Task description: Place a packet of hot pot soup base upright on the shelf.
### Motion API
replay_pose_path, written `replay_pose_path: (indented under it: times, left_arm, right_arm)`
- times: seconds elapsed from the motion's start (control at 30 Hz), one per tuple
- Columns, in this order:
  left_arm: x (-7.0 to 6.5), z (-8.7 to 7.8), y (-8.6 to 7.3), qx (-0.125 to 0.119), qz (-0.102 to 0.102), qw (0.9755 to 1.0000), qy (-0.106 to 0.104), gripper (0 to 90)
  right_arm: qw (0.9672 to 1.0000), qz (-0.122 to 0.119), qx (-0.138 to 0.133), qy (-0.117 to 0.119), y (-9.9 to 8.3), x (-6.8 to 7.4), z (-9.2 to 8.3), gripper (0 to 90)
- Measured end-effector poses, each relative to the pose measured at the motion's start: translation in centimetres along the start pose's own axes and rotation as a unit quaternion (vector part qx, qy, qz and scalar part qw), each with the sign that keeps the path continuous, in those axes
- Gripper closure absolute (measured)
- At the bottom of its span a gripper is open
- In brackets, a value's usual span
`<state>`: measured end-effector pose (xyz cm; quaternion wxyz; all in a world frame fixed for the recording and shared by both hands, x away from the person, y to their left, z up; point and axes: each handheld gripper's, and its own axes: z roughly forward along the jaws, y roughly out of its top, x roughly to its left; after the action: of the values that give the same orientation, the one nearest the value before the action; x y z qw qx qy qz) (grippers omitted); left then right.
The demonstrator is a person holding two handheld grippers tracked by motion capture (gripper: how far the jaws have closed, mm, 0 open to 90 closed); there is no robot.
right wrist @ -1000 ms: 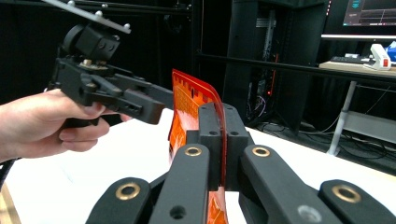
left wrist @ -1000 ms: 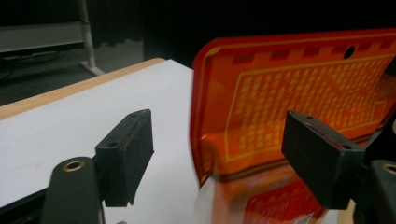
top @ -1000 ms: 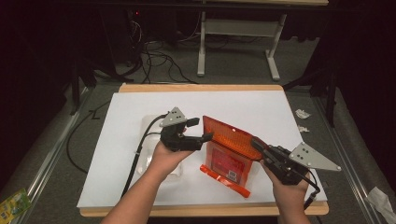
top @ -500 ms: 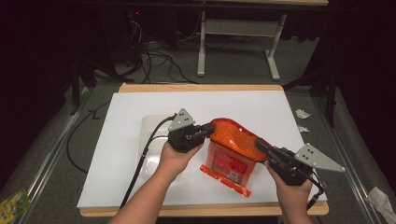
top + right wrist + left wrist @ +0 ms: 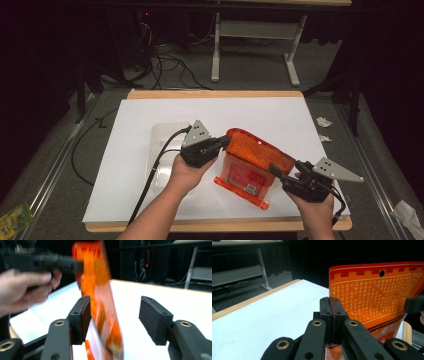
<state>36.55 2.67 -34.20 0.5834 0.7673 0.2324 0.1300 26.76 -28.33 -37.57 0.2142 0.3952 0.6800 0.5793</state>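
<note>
orange pouch (image 5: 100,302) motion-blurred, print unreadable

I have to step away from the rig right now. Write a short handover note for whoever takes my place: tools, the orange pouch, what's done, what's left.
Left tool: shut on the orange pouch, clamping its edge near the top.
Right tool: open, jaws either side of the pouch's other edge, not clamped.
Pouch: lifted and standing on its bottom edge on the white sheet, top bent over, held by the left tool alone.
A clear plastic tray lies on the sheet beside the left hand.
Done: pouch raised, left grip taken.
Left: probably close the right tool on the pouch to secure a second grip before doing anything further with it.
</note>
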Motion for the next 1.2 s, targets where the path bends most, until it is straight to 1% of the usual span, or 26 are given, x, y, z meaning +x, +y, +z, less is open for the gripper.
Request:
replay_pose_path:
  times: [0.03, 0.13, 0.17, 0.23, 0.33, 0.37, 0.4, 0.47, 0.5, 0.53, 0.6, 0.67, 0.73, 0.8, 0.93, 1.0, 1.07, 1.1, 1.2]
  left_arm:
    - [0.0, 0.0, 0.0, 0.0, 0.001, 1.0, 0.0, 90.0]
    - [-0.1, 0.0, 0.0, -0.001, 0.0, 1.0, 0.001, 90.0]
    - [-0.1, 0.0, 0.0, 0.0, 0.002, 1.0, 0.001, 90.0]
    - [-0.2, 0.0, 0.0, 0.0, 0.003, 1.0, 0.002, 90.0]
    - [-0.2, 0.0, 0.0, 0.001, 0.004, 1.0, 0.002, 90.0]
    - [-0.2, 0.0, 0.1, 0.002, 0.004, 1.0, 0.001, 90.0]
    - [-0.2, 0.0, 0.1, 0.004, 0.006, 1.0, 0.001, 90.0]
    - [-0.2, -0.1, 0.1, 0.002, 0.004, 1.0, 0.001, 90.0]
    - [-0.2, -0.1, 0.1, 0.004, 0.007, 1.0, 0.001, 90.0]
    - [-0.2, -0.1, 0.0, 0.002, 0.004, 1.0, 0.001, 90.0]
    - [-0.2, -0.2, 0.0, 0.002, 0.003, 1.0, 0.002, 89.1]
    - [-0.2, -0.3, 0.1, 0.004, 0.001, 1.0, 0.005, 87.2]
    - [-0.1, -0.3, 0.1, 0.005, -0.003, 0.9999, 0.008, 82.8]
    - [0.0, -0.3, 0.0, 0.007, -0.006, 0.9999, 0.012, 76.0]
    - [0.7, -1.2, -0.5, 0.014, -0.008, 0.9994, 0.032, 56.6]
    - [1.2, -1.7, -0.9, 0.024, -0.009, 0.9988, 0.041, 48.9]
    - [1.6, -2.4, -1.4, 0.03, -0.007, 0.9981, 0.053, 43.3]
    - [1.9, -2.7, -1.6, 0.033, -0.008, 0.9978, 0.057, 41.5]
    - [2.6, -3.9, -2.3, 0.04, -0.008, 0.9967, 0.07, 37.7]
  right_arm:
    - [0.9999, -0.004, 0.01, 0.0, -0.4, 0.1, 0.1, 41.7]
    - [0.9992, 0.001, 0.039, 0.009, -1.7, 0.1, 0.8, 40.5]
    - [0.9989, 0.005, 0.046, 0.01, -2.1, 0.0, 1.1, 40.6]
    - [0.998, 0.008, 0.06, 0.019, -2.6, -0.1, 1.7, 41.0]
    - [0.9974, 0.001, 0.068, 0.023, -3.1, 0.0, 2.2, 44.0]
    - [0.9972, 0.0, 0.07, 0.028, -3.1, 0.0, 2.3, 48.6]
    - [0.9969, -0.001, 0.069, 0.037, -3.2, 0.0, 2.4, 49.3]
    - [0.9968, 0.0, 0.072, 0.036, -3.2, 0.0, 2.6, 51.3]
    - [0.9967, 0.001, 0.074, 0.035, -3.2, 0.1, 2.6, 52.2]
    - [0.9966, 0.001, 0.074, 0.036, -3.2, 0.0, 2.7, 53.3]
    - [0.9963, 0.007, 0.076, 0.039, -3.2, 0.0, 2.7, 56.1]
    - [0.9961, 0.007, 0.078, 0.04, -3.2, 0.0, 2.7, 62.2]
    - [0.9961, -0.003, 0.08, 0.036, -3.2, 0.2, 2.7, 64.4]
    - [0.9961, -0.005, 0.081, 0.036, -3.2, 0.2, 2.8, 65.7]
    - [0.996, 0.001, 0.081, 0.038, -3.2, 0.1, 2.7, 68.2]
    - [0.9959, 0.002, 0.082, 0.038, -3.2, 0.0, 2.7, 69.7]
    - [0.9958, 0.004, 0.083, 0.038, -3.2, 0.0, 2.7, 71.3]
    - [0.9958, 0.008, 0.083, 0.038, -3.2, -0.1, 2.7, 71.3]
    - [0.9958, 0.008, 0.083, 0.038, -3.2, -0.1, 2.7, 71.4]
